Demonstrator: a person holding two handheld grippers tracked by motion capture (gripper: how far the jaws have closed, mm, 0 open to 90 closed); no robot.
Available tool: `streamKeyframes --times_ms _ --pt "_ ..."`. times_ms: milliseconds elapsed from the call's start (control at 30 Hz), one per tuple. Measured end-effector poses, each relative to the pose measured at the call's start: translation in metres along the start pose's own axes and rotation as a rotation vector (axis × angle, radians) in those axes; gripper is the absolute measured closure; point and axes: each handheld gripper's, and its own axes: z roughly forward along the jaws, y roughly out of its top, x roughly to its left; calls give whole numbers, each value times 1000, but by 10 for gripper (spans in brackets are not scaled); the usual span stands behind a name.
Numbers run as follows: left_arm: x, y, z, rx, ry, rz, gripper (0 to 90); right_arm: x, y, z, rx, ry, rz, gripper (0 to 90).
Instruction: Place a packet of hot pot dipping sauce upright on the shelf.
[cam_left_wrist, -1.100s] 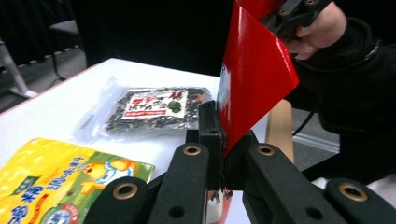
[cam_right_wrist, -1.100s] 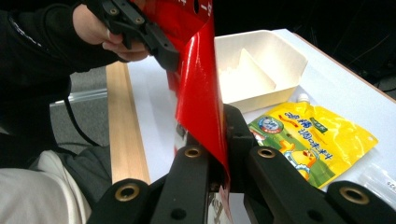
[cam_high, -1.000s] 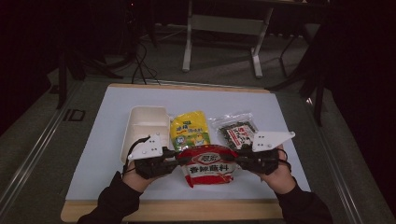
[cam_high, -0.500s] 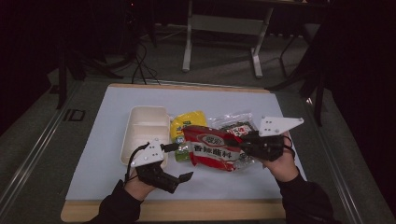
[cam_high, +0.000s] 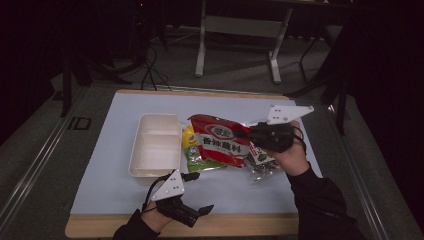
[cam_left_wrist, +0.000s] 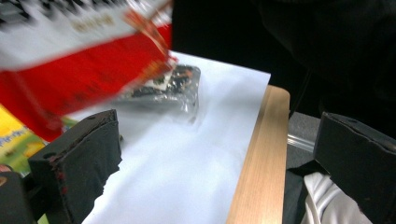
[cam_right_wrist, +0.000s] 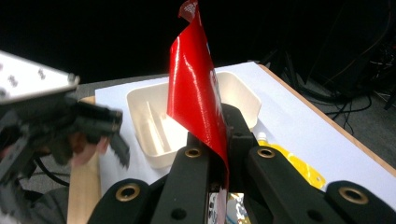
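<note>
The tabletop (cam_high: 120, 165), covered by a pale sheet, carries everything, and the work on it looks like packing food packets into a container. Just beyond the left gripper (cam_high: 197, 192) and a little to its left sits the white divided tray (cam_high: 155, 150), empty and open-side up, so it seems the place the packets are meant for.

The red packet (cam_high: 222, 142) is the thing in hand: it hangs lifted off the tabletop, pinched at one end by the right gripper (cam_high: 240, 134), whose jaws are closed tight on the edge of the foil. In the right gripper view the red packet (cam_right_wrist: 196, 93) rises on edge straight out from between the jaws, with the tray (cam_right_wrist: 154, 126) beyond it, which suggests it is being carried that way. Holding it by one end lets it dangle free and be lowered in lengthwise.

Under the packet, below the right gripper, lie the yellow packet (cam_high: 189, 142) next to the tray and the dark silvery packet (cam_high: 260, 162) nearer the right hand, both waiting flat.

The left gripper hangs low near the tabletop's front edge, its jaws having just swung fully apart with nothing between them; the left gripper view shows the pads (cam_left_wrist: 79, 163) wide over bare sheet.
</note>
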Motion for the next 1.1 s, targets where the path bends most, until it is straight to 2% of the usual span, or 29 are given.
streamKeyframes --times_ms 200,367,667,933,1100 --pt "-2 -10 6 11 -2 15 21 -7 10 20 -10 7 -5 893" --pt "-2 -17 10 12 -3 12 22 -12 18 38 -37 16 1 893" --pt "-4 -22 13 16 -5 28 21 -22 30 70 -56 10 -2 893" --pt "-3 -24 14 13 -9 17 21 -35 34 96 -97 16 11 893" --pt "-3 -25 14 22 -11 21 21 -40 35 113 -97 16 7 893"
